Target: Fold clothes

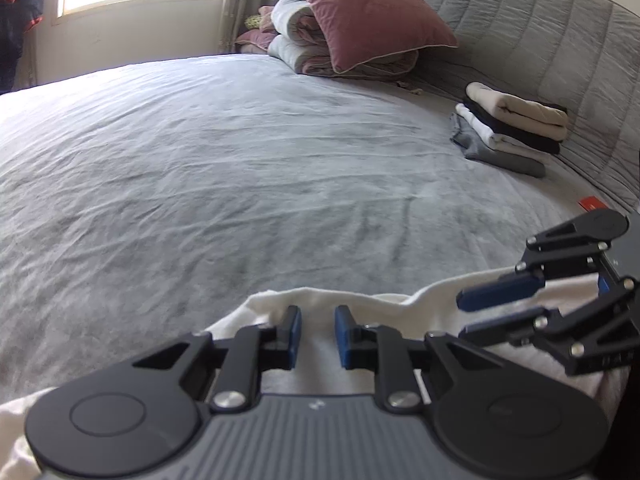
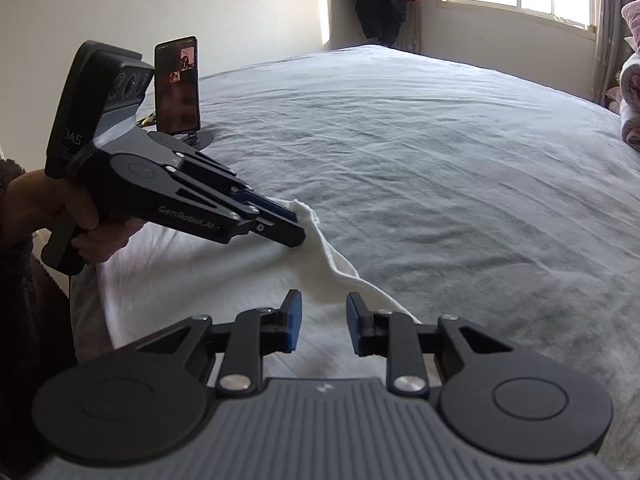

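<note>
A white cloth (image 1: 372,304) lies flat at the near edge of the grey bed sheet (image 1: 240,160), its far edge raised in a ridge. My left gripper (image 1: 319,334) sits over that edge, its blue pads a narrow gap apart with white cloth showing between them. In the right wrist view the left gripper (image 2: 298,230) has its tips at a lifted corner of the cloth (image 2: 200,280). My right gripper (image 2: 324,322) is open over the same edge, which runs toward its right finger. From the left wrist view the right gripper (image 1: 464,316) stands close by on the right.
A stack of folded clothes (image 1: 516,128) rests by the padded headboard (image 1: 540,32). A pink pillow (image 1: 360,12) leans on rolled bedding (image 1: 296,40) at the far corner. A phone on a stand (image 2: 177,84) stands on the bed's left side. A person's hand (image 2: 60,216) holds the left gripper.
</note>
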Demonstrator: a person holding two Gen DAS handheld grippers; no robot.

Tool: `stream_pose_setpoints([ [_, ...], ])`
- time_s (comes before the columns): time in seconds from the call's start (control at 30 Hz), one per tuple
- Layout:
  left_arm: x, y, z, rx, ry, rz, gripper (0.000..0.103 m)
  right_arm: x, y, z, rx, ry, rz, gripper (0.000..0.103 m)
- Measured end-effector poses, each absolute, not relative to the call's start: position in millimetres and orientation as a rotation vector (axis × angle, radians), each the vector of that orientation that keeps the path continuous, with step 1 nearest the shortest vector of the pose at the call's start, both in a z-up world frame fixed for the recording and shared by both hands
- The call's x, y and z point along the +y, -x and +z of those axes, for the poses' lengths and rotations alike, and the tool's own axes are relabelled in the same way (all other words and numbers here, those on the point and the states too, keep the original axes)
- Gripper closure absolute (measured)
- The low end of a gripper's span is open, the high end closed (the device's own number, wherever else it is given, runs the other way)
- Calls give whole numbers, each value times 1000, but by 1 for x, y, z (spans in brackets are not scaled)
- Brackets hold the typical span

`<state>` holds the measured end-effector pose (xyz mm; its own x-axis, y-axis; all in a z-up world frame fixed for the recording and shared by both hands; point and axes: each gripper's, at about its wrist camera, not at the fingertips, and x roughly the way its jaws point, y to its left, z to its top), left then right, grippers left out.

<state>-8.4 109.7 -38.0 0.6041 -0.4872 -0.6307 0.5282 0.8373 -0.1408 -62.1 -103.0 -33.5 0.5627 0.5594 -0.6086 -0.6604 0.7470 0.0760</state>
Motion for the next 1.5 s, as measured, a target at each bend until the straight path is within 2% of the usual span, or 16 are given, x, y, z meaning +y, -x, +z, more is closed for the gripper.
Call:
stream_pose_setpoints([
  [0.3, 114, 0, -44, 688, -38, -556, 84, -82, 34, -43, 686, 171, 695, 75],
  [0.33, 115, 0, -44, 685, -39, -553, 85, -82, 30, -45, 690, 177, 676, 77],
  [0.37, 117, 0, -45, 683, -38, -550, 85, -83, 27, -46, 693, 178, 660, 84],
  [0.7, 140, 1, -37, 678, 38, -535, 82, -112, 22, -35, 680, 122, 580, 84],
  [1.1, 172, 39, -54, 642, 73, -480, 80, -155, 55, -24, 641, 150, 501, 78],
  [1.23, 189, 59, -51, 648, 78, -429, 79, -181, 71, -16, 612, 161, 435, 71],
  [1.37, 187, 65, -35, 644, 83, -366, 64, -201, 83, -10, 614, 135, 341, 69],
  [1.4, 184, 65, -31, 638, 85, -362, 63, -204, 87, -7, 609, 134, 317, 67],
  [1.5, 166, 65, -21, 627, 76, -382, 58, -212, 97, 0, 593, 128, 265, 55],
])
